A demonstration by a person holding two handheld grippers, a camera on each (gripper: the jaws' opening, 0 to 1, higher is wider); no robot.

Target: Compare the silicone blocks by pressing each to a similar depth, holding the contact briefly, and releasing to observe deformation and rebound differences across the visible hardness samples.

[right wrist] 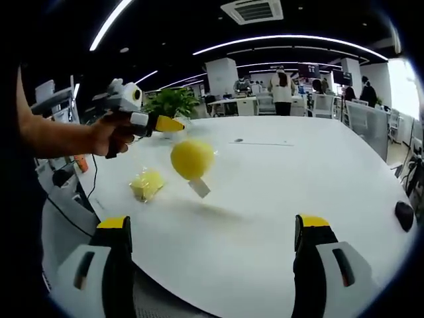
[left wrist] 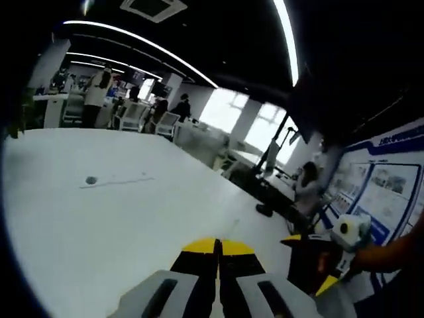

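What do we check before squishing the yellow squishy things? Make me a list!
1. Right gripper jaws open: ok, they stand wide apart.
2. Left gripper jaws open: not ok, they are shut together.
3. Round yellow sample lying on the table: not ok, it seems to hang above its shadow, beside the left gripper's tip.
4. Smaller yellow sample lying on the table: ok.
5. Right gripper lined up on a sample: not ok, both sit up and to the left of its jaws.
6. Which sample is softer: cannot tell, nothing is pressed yet.
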